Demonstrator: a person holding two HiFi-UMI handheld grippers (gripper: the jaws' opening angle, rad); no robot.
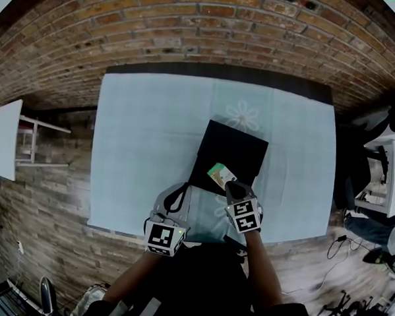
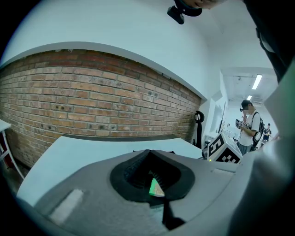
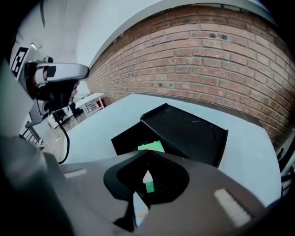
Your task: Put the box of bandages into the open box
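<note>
Broadly, a red brick wall [image 1: 191, 28] fills the far side of the head view, with wood-look flooring to either side. Against the wall stands a table [image 1: 138, 151] covered in a pale blue cloth with a white flower stitched near its far edge. A small white side table [image 1: 4, 137] stands well off to the left.

Near the middle of the cloth lies the open box [image 1: 241, 146], black, with its flat lid folded back toward the wall and its tray on the near side. The left gripper [image 2: 148, 151] hangs over the near edge of the table, just left of the black box; its jaws are pressed together with nothing between them. The right gripper [image 3: 147, 152] points steeply down over the tray, and its jaws are also pressed together and empty.

The box of bandages [image 1: 221, 175], green and white, sits in the tray at its near side, just beyond the right gripper's tips and apart from them. Its green top shows above the tray's wall.
</note>
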